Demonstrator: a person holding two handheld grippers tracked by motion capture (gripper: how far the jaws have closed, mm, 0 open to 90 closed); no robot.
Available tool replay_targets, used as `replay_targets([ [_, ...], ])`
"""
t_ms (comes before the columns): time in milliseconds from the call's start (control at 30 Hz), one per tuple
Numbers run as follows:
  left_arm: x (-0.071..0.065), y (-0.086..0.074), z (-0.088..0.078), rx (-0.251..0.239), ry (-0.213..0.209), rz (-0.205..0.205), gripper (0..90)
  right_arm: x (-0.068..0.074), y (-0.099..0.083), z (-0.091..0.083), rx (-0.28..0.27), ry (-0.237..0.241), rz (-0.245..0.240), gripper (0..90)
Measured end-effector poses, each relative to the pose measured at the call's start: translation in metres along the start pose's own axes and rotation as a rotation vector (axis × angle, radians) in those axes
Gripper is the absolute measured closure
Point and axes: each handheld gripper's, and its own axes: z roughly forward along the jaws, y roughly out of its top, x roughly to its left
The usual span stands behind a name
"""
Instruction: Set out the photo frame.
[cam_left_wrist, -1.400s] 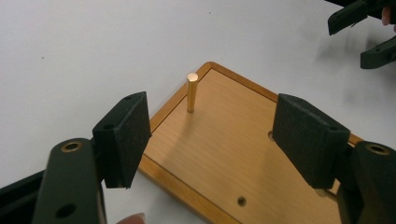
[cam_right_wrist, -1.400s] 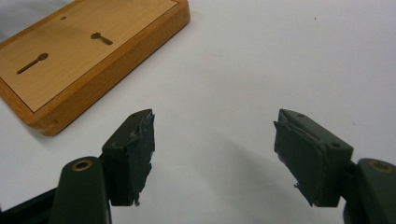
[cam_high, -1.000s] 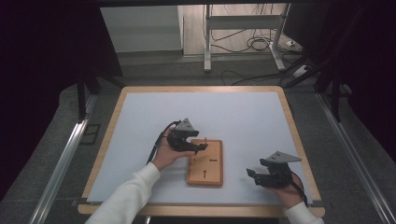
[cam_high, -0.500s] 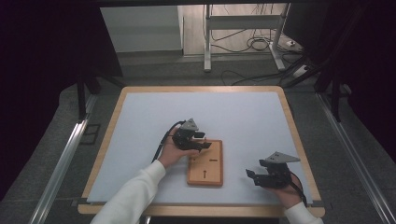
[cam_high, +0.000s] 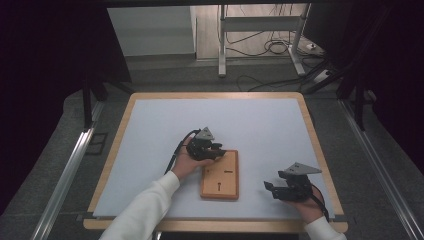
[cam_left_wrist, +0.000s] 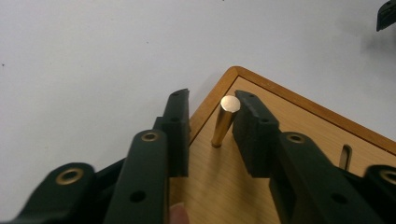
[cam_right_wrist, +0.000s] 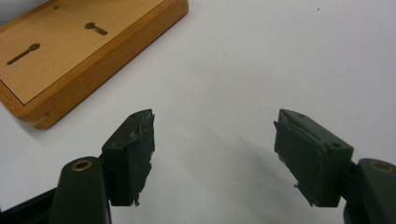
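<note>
Left gripper (cam_left_wrist: 208, 126) fingers closing around brass peg (cam_left_wrist: 224, 120).

Your peg (cam_left_wrist: 224, 120) looks like polished brass, glossy with a flat bright end. The block (cam_high: 220, 175) is smooth light wood with a darker varnished edge. The table mat (cam_high: 250, 125) is matt pale sheet inside a wooden rim (cam_high: 125, 120). The right gripper (cam_right_wrist: 212, 154) pads (cam_right_wrist: 140, 149) are matt black rubber, frayed rough at the edges.

The board (cam_high: 220, 175) lies on the worktop (cam_high: 150, 130) near its front edge; a pin (cam_left_wrist: 223, 122) stands upright at the board's far-left corner, the left gripper (cam_left_wrist: 212, 126) around it, the right gripper (cam_high: 280, 190) to the board's right
</note>
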Motion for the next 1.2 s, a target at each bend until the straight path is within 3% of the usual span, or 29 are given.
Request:
replay_targets([
  [367,-0.002,0.001,0.005,0.000,-0.020,0.001,82.3,0.000,-0.001,0.002,0.009,-0.002,-0.005,28.9],
  [633,0.003,0.000,0.005,0.005,-0.054,-0.028,82.9,0.002,-0.001,0.004,0.013,-0.006,-0.019,28.9],
  [900,0.008,0.005,0.005,0.046,-0.088,-0.034,82.3,0.005,0.001,0.004,0.001,-0.006,-0.033,28.9],
  [967,0.008,0.005,0.005,0.038,-0.100,-0.053,82.1,0.006,0.001,0.003,-0.003,-0.004,-0.039,28.9],
  [1000,0.010,0.005,0.005,0.052,-0.101,-0.038,82.0,0.007,0.002,0.003,-0.007,-0.004,-0.045,28.9],
  [1200,0.013,0.005,0.005,0.054,-0.126,-0.058,81.5,0.019,0.005,0.002,-0.036,0.000,-0.115,28.9],
])
